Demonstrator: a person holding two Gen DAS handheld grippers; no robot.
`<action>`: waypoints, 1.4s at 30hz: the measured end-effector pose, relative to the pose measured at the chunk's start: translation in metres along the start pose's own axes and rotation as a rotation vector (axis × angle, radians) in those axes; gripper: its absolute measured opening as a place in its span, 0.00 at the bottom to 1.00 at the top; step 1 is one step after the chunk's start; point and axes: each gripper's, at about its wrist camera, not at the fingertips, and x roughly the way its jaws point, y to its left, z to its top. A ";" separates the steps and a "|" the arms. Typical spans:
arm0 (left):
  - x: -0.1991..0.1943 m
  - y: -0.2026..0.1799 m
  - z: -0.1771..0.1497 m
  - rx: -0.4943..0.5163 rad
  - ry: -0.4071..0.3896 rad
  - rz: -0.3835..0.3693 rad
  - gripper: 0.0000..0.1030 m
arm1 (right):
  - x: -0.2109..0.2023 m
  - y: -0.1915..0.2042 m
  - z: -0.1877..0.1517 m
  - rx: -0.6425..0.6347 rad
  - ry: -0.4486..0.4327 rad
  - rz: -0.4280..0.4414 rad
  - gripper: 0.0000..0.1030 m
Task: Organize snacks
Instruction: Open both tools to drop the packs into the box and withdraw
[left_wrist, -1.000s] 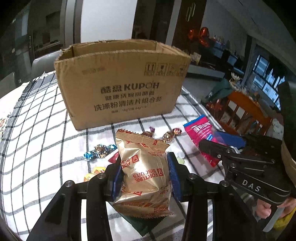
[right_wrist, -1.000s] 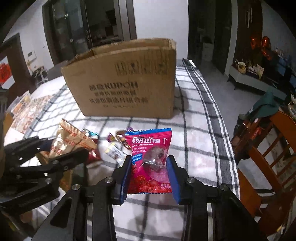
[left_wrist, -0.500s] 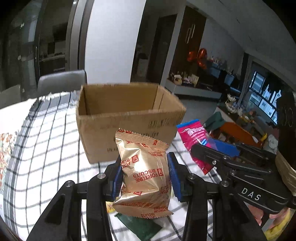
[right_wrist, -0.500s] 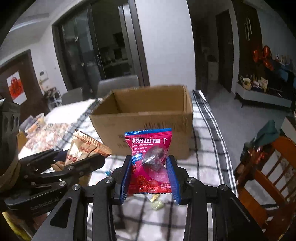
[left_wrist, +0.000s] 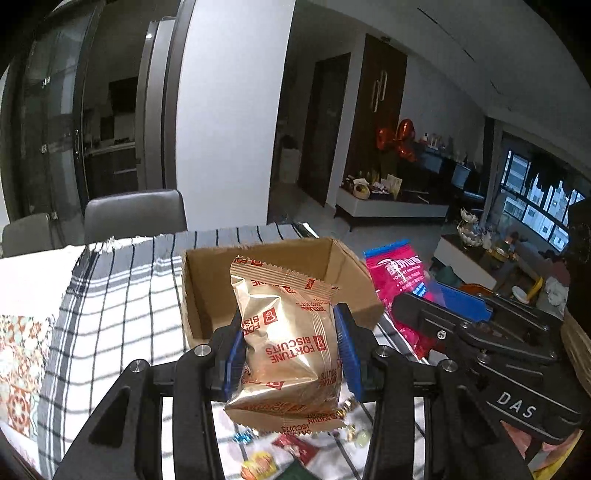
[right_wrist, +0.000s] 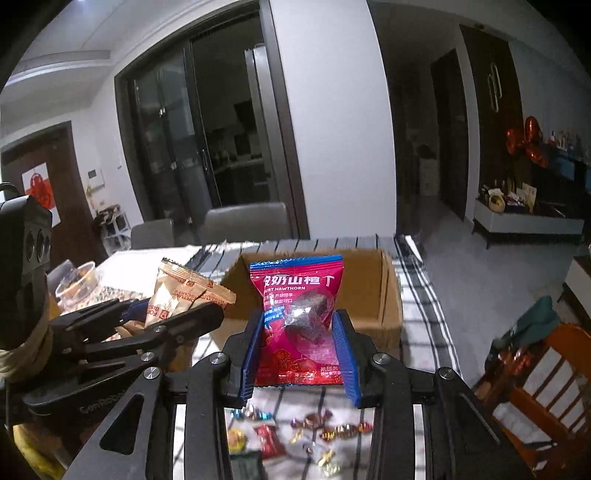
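1. Snacks come first: nearest the left wrist camera, the gold foil packet printed "Fortune Biscuits" in red (left_wrist: 290, 343) sits upright between the blue pads of the left gripper (left_wrist: 291, 350), which is clamped on its puffy sides, probably so the packet hangs free of the table for carrying.
2. Nearest the right wrist camera, the magenta plastic hawthorn packet with a blue top seam (right_wrist: 299, 325) is pinched the same way by the right gripper (right_wrist: 300, 350), its label facing the lens.
3. Below both claws, small foil-wrapped candies (right_wrist: 332, 432) and a red sachet (right_wrist: 271, 439) lie loose on the white tablecloth with dark check lines (left_wrist: 110, 314); these look like the sorting not yet done.
4. Just beyond the held packets stands the open brown cardboard box (left_wrist: 207, 291), flaps up, its visible inside bare; both grippers hang above the table in front of it, side by side, so a drop into the box seems the likely aim.
5. Farther off, grey upholstered chairs (left_wrist: 135, 214) stand at the table's far edge.
6. At the right, an orange wooden chair (right_wrist: 546, 373) stands beside the table.
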 end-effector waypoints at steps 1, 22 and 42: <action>0.003 0.002 0.004 0.001 -0.001 0.002 0.43 | 0.003 0.001 0.003 -0.004 -0.001 0.002 0.37; 0.084 0.028 0.035 -0.019 0.078 0.008 0.49 | 0.106 -0.027 0.040 -0.060 0.126 0.000 0.38; 0.019 0.014 -0.007 0.007 0.049 0.121 0.68 | 0.052 -0.028 0.004 -0.057 0.074 -0.116 0.58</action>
